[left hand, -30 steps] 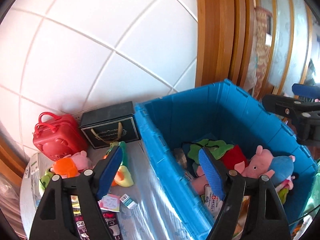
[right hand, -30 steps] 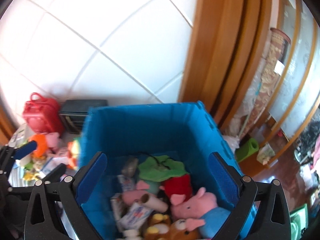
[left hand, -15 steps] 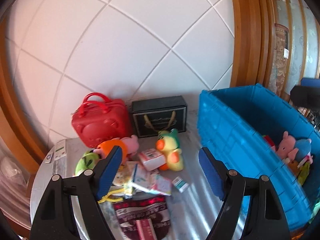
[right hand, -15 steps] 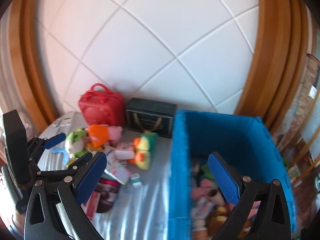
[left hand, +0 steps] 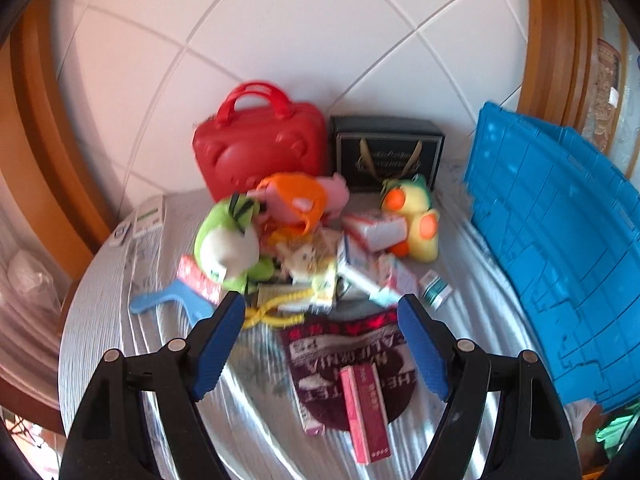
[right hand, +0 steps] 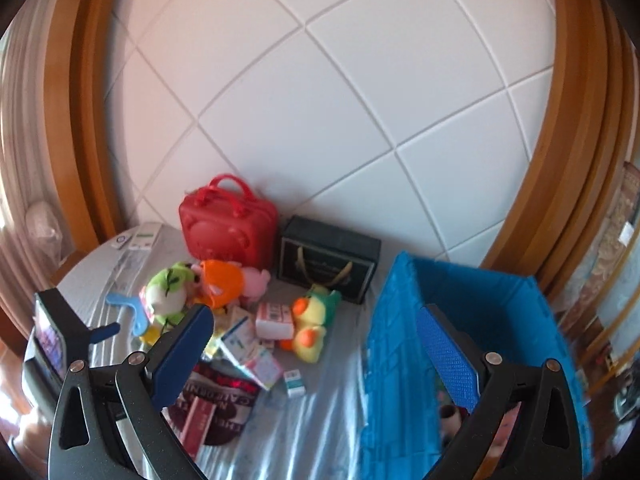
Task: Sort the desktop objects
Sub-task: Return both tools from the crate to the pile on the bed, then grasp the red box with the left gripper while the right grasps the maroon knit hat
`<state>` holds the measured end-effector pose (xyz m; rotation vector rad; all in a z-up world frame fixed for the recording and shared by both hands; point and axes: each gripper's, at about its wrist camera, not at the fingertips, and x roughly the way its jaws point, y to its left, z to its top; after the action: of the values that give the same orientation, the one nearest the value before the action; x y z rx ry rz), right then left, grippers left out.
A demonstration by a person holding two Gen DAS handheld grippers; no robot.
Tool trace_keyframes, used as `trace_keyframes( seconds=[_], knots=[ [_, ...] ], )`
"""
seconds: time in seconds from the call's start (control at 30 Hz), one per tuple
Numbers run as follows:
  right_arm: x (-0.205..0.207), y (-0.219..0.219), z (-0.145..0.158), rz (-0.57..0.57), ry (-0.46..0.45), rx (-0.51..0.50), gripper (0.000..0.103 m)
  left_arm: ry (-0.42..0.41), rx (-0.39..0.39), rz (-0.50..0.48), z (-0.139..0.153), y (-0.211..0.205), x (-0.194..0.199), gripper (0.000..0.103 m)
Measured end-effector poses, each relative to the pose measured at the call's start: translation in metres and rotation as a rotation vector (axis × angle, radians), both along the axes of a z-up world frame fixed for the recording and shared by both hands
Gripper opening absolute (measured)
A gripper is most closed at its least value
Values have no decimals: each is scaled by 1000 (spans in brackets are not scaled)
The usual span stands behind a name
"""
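Observation:
A pile of toys and small boxes lies on the silvery table (left hand: 104, 320): a green frog plush (left hand: 228, 240), an orange and pink pig plush (left hand: 300, 196), a yellow duck plush (left hand: 412, 216), a white box (left hand: 372, 228) and a pink box (left hand: 364, 412) on a dark cloth (left hand: 348, 352). The blue bin (left hand: 560, 240) stands at the right. My left gripper (left hand: 320, 344) is open and empty, above the cloth, in front of the pile. My right gripper (right hand: 316, 360) is open and empty, over the table by the bin's left wall (right hand: 392, 360). The left gripper also shows in the right wrist view (right hand: 80, 336).
A red handbag (left hand: 260, 140) and a black gift box (left hand: 384, 152) stand against the white tiled wall. A blue plastic hook (left hand: 172, 300) and a small teal box (left hand: 434, 288) lie on the table. Remotes (left hand: 140, 216) lie at the far left edge.
Both grippers have swung left, away from the blue bin and toward the pile of toys on the table. Both stay open and empty.

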<state>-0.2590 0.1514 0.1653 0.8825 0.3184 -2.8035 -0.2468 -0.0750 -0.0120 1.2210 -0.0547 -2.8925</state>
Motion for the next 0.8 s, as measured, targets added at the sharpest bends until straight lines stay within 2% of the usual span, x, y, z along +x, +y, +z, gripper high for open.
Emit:
trace_keyframes(
  seconds=[0.07, 0.27, 0.4, 0.5, 0.67, 0.7, 0.73, 0.77, 0.8],
  knots=[
    [-2, -4, -29, 14, -24, -29, 103, -20, 14, 14, -19, -4, 9, 78],
    [-16, -2, -149, 11, -151, -149, 103, -115, 64, 54, -101, 3, 23, 78],
    [-18, 6, -233, -44, -265, -148, 103, -207, 61, 50, -155, 22, 27, 78],
    [-15, 11, -283, -73, -351, -144, 103, -248, 44, 57, -182, 31, 26, 78],
    [-10, 27, -329, -102, -449, -174, 103, -314, 40, 72, -216, 42, 18, 78],
    [-11, 31, -334, -111, -463, -175, 103, -323, 47, 60, -221, 45, 15, 72],
    [-13, 35, -339, -120, -474, -173, 103, -330, 71, 40, -224, 47, 12, 44],
    [-15, 37, -341, -124, -480, -172, 103, -341, 89, 29, -225, 47, 9, 28],
    [-17, 40, -343, -127, -486, -174, 103, -348, 86, 34, -223, 46, 6, 28]
  ],
)
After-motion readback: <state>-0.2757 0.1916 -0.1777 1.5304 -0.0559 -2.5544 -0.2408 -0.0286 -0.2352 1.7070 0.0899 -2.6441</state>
